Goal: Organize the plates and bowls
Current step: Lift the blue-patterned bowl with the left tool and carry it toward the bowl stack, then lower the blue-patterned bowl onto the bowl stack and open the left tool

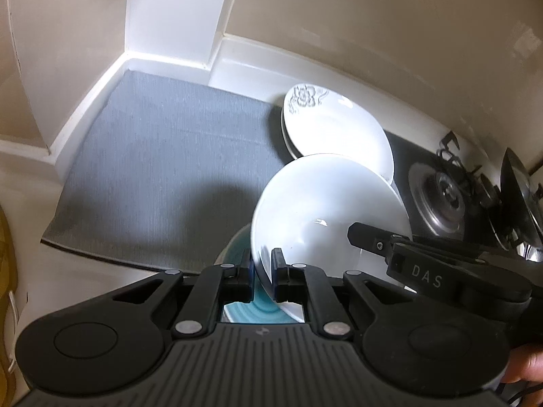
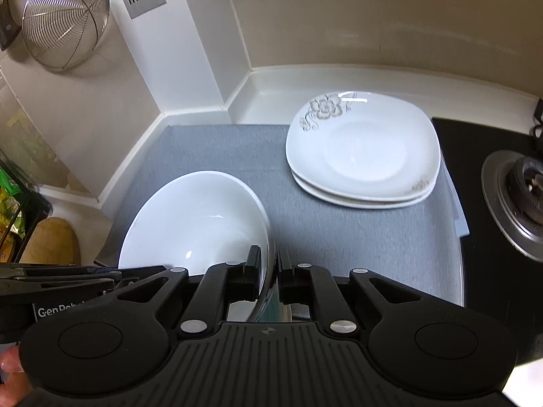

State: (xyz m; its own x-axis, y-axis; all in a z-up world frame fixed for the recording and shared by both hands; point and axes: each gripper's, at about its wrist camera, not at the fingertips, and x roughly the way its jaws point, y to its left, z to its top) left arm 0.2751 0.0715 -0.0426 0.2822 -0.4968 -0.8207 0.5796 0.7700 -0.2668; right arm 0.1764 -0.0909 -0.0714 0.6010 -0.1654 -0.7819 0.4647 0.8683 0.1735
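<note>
Both grippers, your left gripper [image 1: 263, 266] and right gripper [image 2: 269, 271], pinch opposite rims of the white bowl [image 2: 197, 217]; stacked plates [image 2: 363, 149] lie ahead, to its right.

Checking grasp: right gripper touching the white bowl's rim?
Touching. The right wrist view shows the right gripper shut on the white bowl, rim pinched between its pads.

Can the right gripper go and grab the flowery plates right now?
Probably not yet: the right gripper is shut on the white bowl. The mat toward the flowery plates looks free.
</note>
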